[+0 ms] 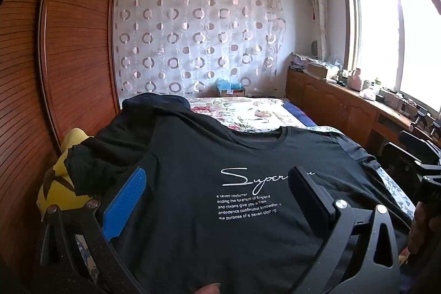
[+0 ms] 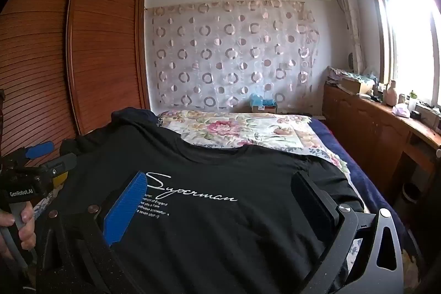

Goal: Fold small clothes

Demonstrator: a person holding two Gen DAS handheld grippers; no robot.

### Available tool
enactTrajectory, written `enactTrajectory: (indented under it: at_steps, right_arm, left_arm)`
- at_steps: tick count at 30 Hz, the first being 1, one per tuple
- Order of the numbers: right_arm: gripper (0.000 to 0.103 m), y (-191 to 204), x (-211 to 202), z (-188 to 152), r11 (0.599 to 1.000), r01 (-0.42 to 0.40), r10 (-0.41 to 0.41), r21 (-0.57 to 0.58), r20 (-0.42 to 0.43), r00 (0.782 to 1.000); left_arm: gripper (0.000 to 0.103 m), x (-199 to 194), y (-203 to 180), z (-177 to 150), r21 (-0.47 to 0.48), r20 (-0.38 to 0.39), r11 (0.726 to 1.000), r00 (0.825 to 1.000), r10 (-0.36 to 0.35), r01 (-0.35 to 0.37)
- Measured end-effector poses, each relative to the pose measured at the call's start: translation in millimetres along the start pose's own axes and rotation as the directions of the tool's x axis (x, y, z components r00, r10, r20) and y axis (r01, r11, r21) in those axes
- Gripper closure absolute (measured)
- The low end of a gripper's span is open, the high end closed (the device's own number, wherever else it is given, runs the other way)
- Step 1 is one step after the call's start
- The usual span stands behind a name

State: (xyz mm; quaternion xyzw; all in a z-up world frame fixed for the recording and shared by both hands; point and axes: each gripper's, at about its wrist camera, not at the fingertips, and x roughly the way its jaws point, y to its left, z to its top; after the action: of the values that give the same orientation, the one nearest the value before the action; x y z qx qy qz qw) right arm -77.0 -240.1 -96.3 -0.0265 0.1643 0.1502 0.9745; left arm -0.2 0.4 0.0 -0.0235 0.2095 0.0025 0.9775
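Below both tools, left [image 1: 217, 194] and right [image 2: 220, 197], spread wide and empty, lies the black T-shirt [image 1: 248, 156].

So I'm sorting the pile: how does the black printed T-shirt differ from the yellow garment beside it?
The black T-shirt lies spread flat, front up, on the bed; the yellow garment sits bunched at the left edge. The T-shirt bears white lettering; the yellow garment shows a dark pattern. The T-shirt is in full view; the yellow garment is mostly hidden under dark clothes.

blk tee [image 1: 193, 178] w/ white script, floral bedsheet [image 1: 248, 112]
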Motion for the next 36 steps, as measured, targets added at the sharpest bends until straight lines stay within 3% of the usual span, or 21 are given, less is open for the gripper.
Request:
enactTrajectory:
  at_steps: [36]
  right_arm:
    - [0.000, 0, 1, 0, 1.000, 0.002, -0.003, 0.022, 0.009, 1.000]
  left_arm:
    - [0.000, -10, -6, 4, 0.009, 0.030, 1.000, 1.000, 0.004, -0.004]
